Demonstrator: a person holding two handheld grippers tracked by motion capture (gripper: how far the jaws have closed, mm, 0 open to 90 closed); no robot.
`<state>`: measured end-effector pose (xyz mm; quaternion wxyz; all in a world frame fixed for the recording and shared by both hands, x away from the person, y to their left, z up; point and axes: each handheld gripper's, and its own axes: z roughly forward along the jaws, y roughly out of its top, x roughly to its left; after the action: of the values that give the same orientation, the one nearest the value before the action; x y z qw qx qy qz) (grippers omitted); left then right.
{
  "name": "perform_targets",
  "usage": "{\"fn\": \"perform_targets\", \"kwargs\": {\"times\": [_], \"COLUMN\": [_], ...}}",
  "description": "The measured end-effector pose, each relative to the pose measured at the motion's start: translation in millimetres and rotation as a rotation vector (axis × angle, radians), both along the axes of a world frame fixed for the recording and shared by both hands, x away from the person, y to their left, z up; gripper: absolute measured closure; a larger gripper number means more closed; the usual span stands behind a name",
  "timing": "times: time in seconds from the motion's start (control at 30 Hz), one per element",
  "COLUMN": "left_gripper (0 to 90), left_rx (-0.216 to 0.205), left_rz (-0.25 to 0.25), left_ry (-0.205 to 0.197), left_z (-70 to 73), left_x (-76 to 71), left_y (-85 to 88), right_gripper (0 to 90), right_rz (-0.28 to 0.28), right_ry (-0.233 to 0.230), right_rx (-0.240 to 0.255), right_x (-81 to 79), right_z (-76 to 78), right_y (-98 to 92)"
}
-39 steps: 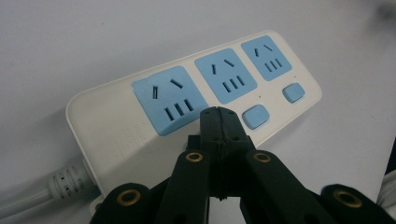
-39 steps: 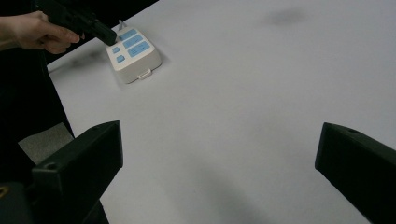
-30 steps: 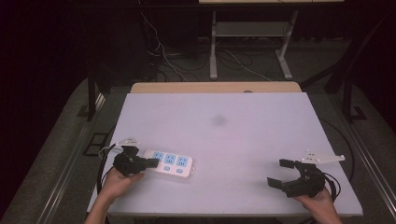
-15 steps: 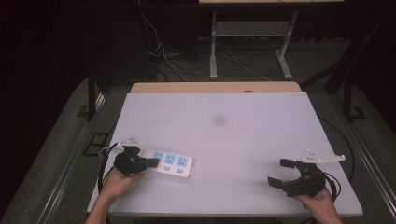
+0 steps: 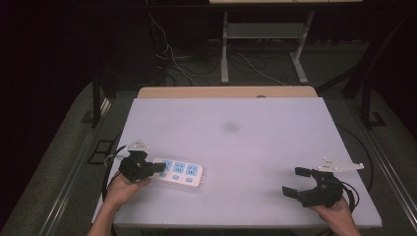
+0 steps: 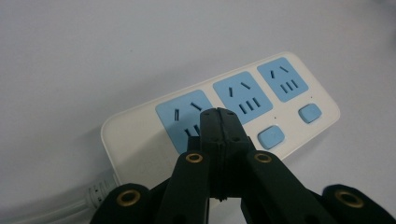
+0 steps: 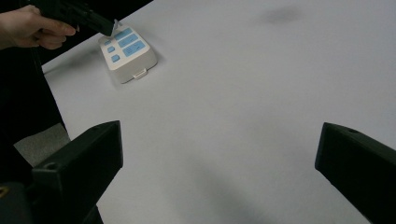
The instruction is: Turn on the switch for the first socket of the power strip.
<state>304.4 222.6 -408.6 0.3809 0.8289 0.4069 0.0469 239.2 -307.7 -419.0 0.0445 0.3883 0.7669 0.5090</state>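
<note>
At the near right of the desk [image 5: 255,132], the right hand-held gripper [image 5: 298,183] is held by the person's right hand [image 5: 339,212]. Its two black jaws stand wide apart and hold nothing, with only bare white desk between them.

At the near left, the left hand-held gripper [image 5: 158,167] is held by the left hand [image 5: 120,189]. Its jaws are pressed together, with no gap and nothing between them. Their joined tip is over the left end of a white power strip [image 5: 179,172], at the blue socket [image 6: 184,116] nearest to the cable. I cannot tell if the tip touches the socket.

The power strip lies flat on the desk, just right of the left hand-held gripper and well apart from the right one. It has three blue sockets and blue buttons. Its grey-white cable [image 6: 88,198] leaves from the left end.

Farther away, near the middle of the desk, there is a faint dark smudge [image 5: 231,127].
</note>
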Motion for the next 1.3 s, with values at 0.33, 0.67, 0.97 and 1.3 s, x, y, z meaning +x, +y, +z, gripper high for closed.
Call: {"fn": "perform_targets", "kwargs": {"times": [0.33, 0.67, 0.97, 1.3], "left_gripper": [89.2, 88.8, 76.7, 49.6], "left_rx": [0.008, -0.039, -0.094, -0.142], "left_rz": [0.012, 0.057, 0.068, 0.078], "left_ry": [-0.029, -0.075, -0.119, -0.172], "left_z": [13.5, 26.0, 32.9, 34.9], "left_x": [-0.5, -12.2, -30.2, -47.4], "left_y": [-0.8, 6.2, 8.6, 6.0], "right_gripper": [0.5, 0.5, 0.5, 0.5], "right_rz": [-0.002, -0.005, -0.002, -0.001], "right_ry": [0.001, 0.003, 0.004, 0.006], "right_rx": [0.001, 0.005, 0.004, 0.005], "right_x": [-0.4, -1.0, -0.7, -0.7], "right_z": [0.2, 0.2, -0.4, -0.7], "right_y": [-0.2, -0.6, 0.3, 0.5]}}
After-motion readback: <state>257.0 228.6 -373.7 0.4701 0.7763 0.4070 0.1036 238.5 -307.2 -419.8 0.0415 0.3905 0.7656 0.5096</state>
